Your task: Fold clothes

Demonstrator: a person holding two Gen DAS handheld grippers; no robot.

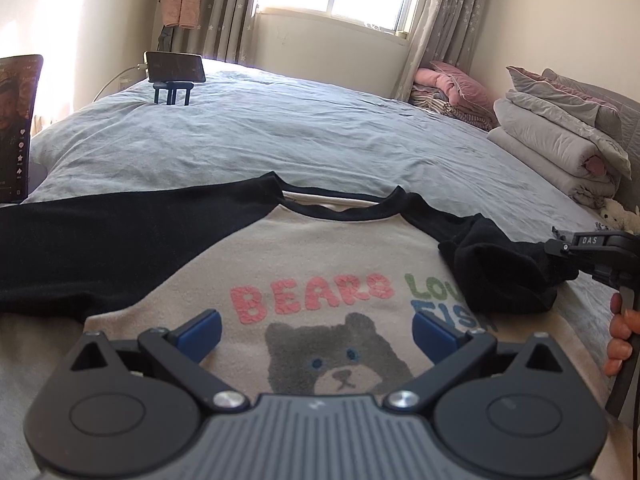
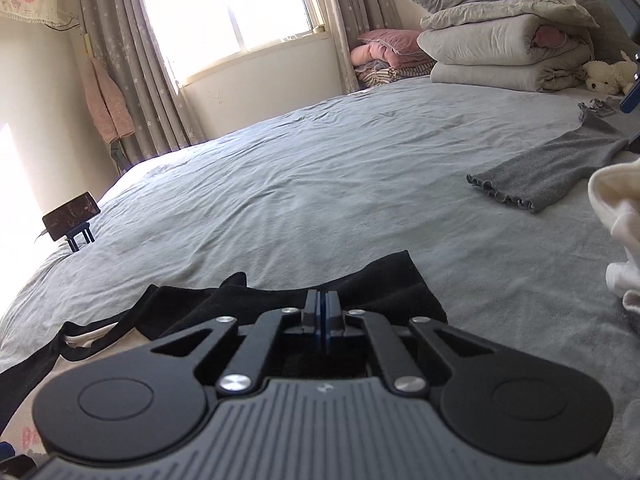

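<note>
A beige sweatshirt (image 1: 304,256) with black sleeves, pink "BEARS" lettering and a grey bear face lies front-up on the blue-grey bed sheet (image 1: 280,136). Its left black sleeve (image 1: 100,248) stretches out flat to the left. My left gripper (image 1: 316,334) hovers open over the chest print with nothing between its blue pads. My right gripper (image 2: 322,300) is shut on the right black sleeve (image 2: 384,284), which is bunched and drawn over the shirt's right side (image 1: 508,276). In the left wrist view the right gripper (image 1: 560,256) shows at the right edge, held by a hand (image 1: 620,340).
A phone on a small stand (image 1: 174,68) sits at the bed's far left. Stacked folded quilts and pillows (image 1: 560,132) line the right side, with a plush toy (image 2: 608,74). A grey ruffled garment (image 2: 548,164) and a white cloth (image 2: 616,216) lie to the right. A screen (image 1: 16,128) stands at the left edge.
</note>
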